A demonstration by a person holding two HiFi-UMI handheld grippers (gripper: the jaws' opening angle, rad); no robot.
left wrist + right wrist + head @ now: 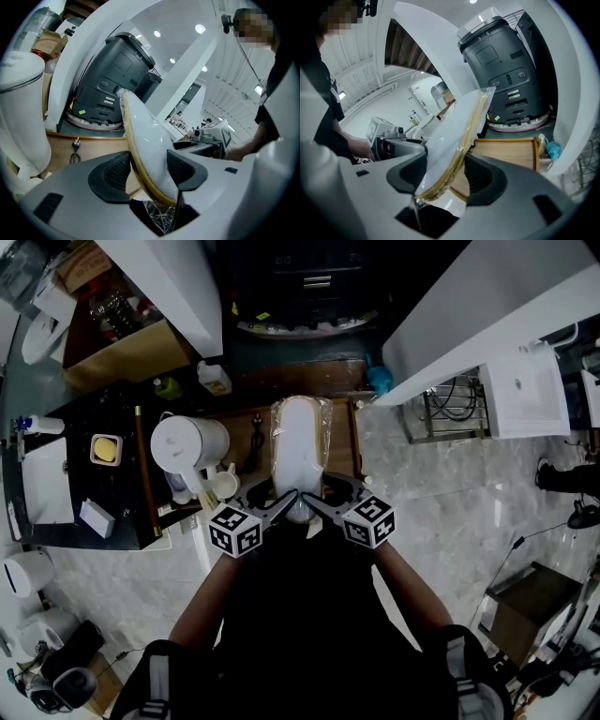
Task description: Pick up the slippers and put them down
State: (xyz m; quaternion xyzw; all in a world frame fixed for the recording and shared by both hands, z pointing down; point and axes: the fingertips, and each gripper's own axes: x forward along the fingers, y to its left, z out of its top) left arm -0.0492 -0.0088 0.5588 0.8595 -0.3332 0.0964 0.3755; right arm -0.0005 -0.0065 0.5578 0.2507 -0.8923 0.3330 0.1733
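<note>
A pair of white slippers point(300, 448) with tan soles, wrapped in clear plastic, hangs above a wooden tray point(343, 454), its far end pointing away from me. My left gripper point(274, 495) and right gripper point(328, 493) meet at its near end, one on each side. In the left gripper view the slippers point(145, 140) stand on edge between the dark pads point(111, 172) of the left gripper point(147, 171). The right gripper view shows the slippers point(459, 136) slanting up between the jaws of the right gripper point(445, 176). Both grippers are shut on the pack.
A white kettle point(187, 442) and a white cup point(223, 484) stand left of the tray on a dark counter point(112, 418). A plug with cable point(256, 442) lies on the tray's left part. A large black machine point(117, 70) stands beyond, between white slanted panels point(487, 315).
</note>
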